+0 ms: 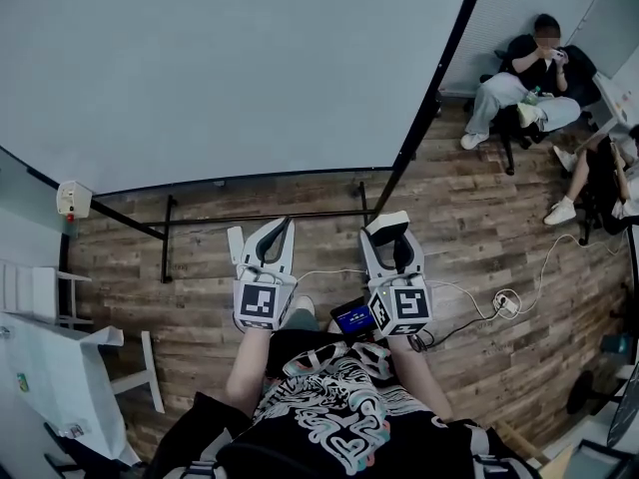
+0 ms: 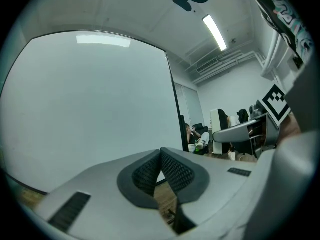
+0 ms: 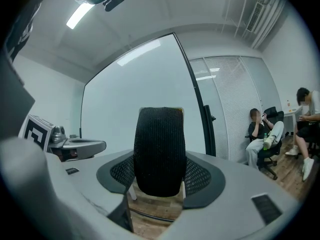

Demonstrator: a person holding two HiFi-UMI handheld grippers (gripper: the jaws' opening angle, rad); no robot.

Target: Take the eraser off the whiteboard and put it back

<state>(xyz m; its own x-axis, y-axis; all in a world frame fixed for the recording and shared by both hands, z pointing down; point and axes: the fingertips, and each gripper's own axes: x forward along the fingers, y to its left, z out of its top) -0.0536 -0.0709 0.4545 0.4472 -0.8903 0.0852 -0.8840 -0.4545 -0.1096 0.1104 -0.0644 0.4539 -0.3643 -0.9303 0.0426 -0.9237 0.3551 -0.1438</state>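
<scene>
The large whiteboard (image 1: 220,68) stands in front of me, blank, with a black frame edge (image 1: 439,78) on its right side; it also fills the left gripper view as the whiteboard (image 2: 90,104). My right gripper (image 3: 160,176) points level at the board and is shut on the eraser (image 3: 160,144), a black felt block that stands upright between its pads (image 3: 202,176). From the head view the eraser (image 1: 399,249) shows as a dark block in the right gripper (image 1: 391,236). The left gripper (image 1: 272,239) is beside it, its pads (image 2: 175,171) meeting with nothing held.
The board's stand rail and legs (image 1: 260,218) cross the wood floor just ahead. Two seated people (image 1: 524,78) are at the right, by a desk. A cable and power strip (image 1: 504,302) lie on the floor at the right. White furniture (image 1: 60,367) stands at the left.
</scene>
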